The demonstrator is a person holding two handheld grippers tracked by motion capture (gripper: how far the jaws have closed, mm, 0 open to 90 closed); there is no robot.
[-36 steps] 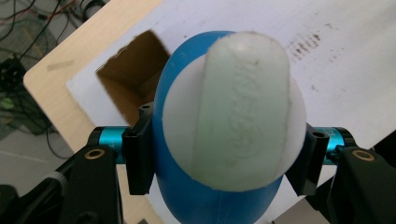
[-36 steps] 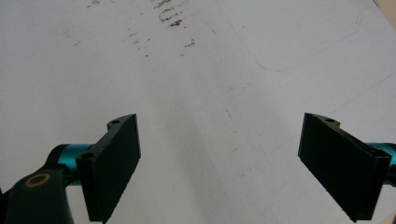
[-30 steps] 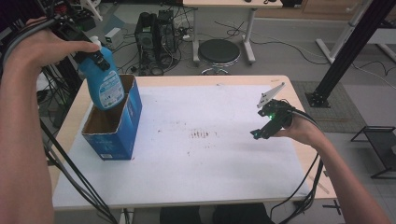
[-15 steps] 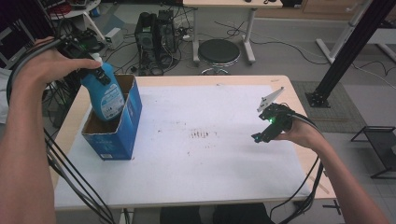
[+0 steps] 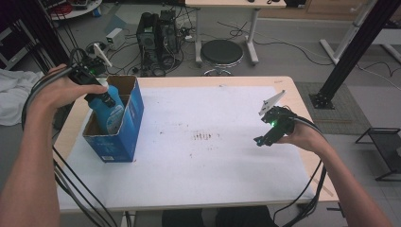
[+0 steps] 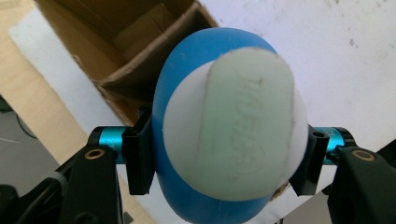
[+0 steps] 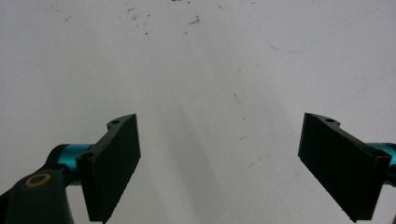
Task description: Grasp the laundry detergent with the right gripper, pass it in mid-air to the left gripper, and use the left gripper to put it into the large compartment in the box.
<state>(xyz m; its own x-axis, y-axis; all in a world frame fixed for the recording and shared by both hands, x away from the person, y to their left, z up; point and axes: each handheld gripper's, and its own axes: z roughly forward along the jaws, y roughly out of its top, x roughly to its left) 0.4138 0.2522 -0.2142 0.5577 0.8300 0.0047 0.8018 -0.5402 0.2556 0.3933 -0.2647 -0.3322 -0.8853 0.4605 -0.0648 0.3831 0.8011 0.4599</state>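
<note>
Bottle [image 6: 224,126] cap fills left tongs [image 6: 224,163] view; high view shows box [image 5: 125,137].

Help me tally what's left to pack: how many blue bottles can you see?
1. The blue bottle is clamped in the left gripper and partly lowered into the open blue box at the table's left. Others could lie hidden deeper in the box.

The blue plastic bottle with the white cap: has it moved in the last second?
Yes. The blue plastic bottle has gone down into the open blue cardboard box, held by the left gripper.
</note>
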